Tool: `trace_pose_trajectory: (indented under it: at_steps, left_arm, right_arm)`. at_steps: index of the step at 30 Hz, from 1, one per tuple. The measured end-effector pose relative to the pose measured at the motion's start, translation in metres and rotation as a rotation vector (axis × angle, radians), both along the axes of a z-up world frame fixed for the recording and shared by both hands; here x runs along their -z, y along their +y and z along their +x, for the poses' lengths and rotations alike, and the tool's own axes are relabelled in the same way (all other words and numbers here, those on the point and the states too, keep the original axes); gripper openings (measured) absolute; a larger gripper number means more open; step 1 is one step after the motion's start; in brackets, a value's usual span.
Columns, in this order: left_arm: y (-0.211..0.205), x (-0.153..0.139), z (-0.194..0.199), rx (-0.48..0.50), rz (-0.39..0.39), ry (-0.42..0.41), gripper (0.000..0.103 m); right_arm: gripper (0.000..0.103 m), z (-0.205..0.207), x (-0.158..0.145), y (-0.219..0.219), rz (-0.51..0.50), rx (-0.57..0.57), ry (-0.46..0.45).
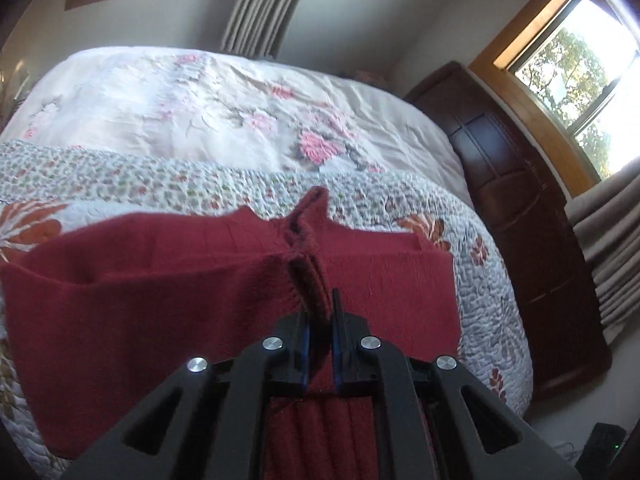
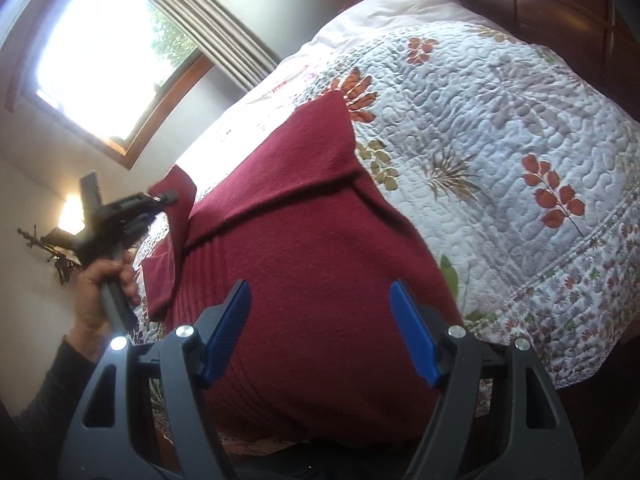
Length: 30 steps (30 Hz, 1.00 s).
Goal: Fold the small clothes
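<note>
Bed (image 1: 224, 120): fills most of both views, dressed in two layers. Pale cover with pink blossoms (image 1: 312, 144) on the far part; quilted spread with rust-coloured leaf sprigs (image 2: 520, 128) on the near part, draped over the edge.

Dark wooden panelled furniture (image 1: 520, 208): just beside the bed, below a wood-framed window (image 1: 568, 64) with pleated grey curtains (image 1: 608, 248).

Dark red knitted garment (image 2: 304, 248): spread flat on the quilted spread, ribbed band toward the right wrist camera, one part folded over the body with a diagonal crease. A loose sleeve-like end raised clear of the quilt at the left side.

Left claw (image 1: 320, 312): pressed nearly together, pinching a bunched ridge of the red garment between blue pads; fabric gathered upward into the grip. Seen also from the right wrist view (image 2: 164, 197), gripped by a hand (image 2: 100, 284) with a dark sleeve (image 2: 52, 392) behind it.

Right claw (image 2: 320, 332): spread wide, blue pads (image 2: 228, 332) well apart, poised over the ribbed lower part of the garment; contact with the cloth cannot be told.

Small dark device with a green light (image 1: 606, 446): on the floor beside the bed.
</note>
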<state>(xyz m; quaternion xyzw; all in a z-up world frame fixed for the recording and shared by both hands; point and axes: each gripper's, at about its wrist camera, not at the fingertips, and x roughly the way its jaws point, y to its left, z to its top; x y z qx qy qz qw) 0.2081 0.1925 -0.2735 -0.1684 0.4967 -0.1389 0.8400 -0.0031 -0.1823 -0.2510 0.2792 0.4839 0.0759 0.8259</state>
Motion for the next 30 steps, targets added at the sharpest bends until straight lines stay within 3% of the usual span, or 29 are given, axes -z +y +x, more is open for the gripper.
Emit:
trace_pose_trajectory:
  at_steps: [4,5,7,9,11,13,14,17,23,26,29,30]
  left_arm:
    - [-0.023,0.021,-0.004,0.054,0.018,0.057,0.009]
    - [-0.025,0.022,-0.006,0.065,0.006,0.071,0.014]
    - [-0.022,0.018,-0.014,0.067,-0.036,0.076,0.031]
    - [-0.011,0.000,-0.030,0.058,-0.043,0.037,0.065]
    - [0.009,-0.022,-0.052,0.037,-0.037,-0.005,0.072]
    - [0.034,-0.034,-0.080,-0.011,-0.059,-0.024,0.080]
    - [0.048,-0.037,-0.097,-0.038,-0.074,-0.024,0.084]
    - [0.089,-0.029,-0.151,-0.158,-0.075,0.006,0.085]
    - [0.152,0.012,-0.269,-0.480,-0.178,0.129,0.085]
    - [0.166,0.024,-0.311,-0.620,-0.226,0.163,0.085]
    - [0.171,0.030,-0.335,-0.699,-0.272,0.174,0.085]
    - [0.171,0.031,-0.337,-0.708,-0.278,0.180,0.085]
  right_arm:
    - [0.072,0.008,-0.001,-0.008,0.037,-0.005,0.003]
    - [0.072,0.013,-0.002,-0.009,0.056,-0.013,0.002]
    - [0.074,0.028,-0.004,-0.009,0.118,-0.039,-0.003]
    - [0.075,0.050,-0.004,-0.008,0.192,-0.069,-0.004]
    - [0.073,0.080,0.001,-0.002,0.319,-0.128,0.020]
    - [0.057,0.114,0.009,0.010,0.447,-0.198,0.052]
    - [0.056,0.135,0.015,0.021,0.492,-0.247,0.073]
    - [0.051,0.190,0.037,0.056,0.554,-0.340,0.151]
    - [0.056,0.265,0.096,0.106,0.579,-0.375,0.371]
    - [0.057,0.275,0.101,0.120,0.600,-0.402,0.395]
    - [0.056,0.283,0.101,0.132,0.602,-0.437,0.404]
    - [0.050,0.286,0.101,0.135,0.598,-0.444,0.404]
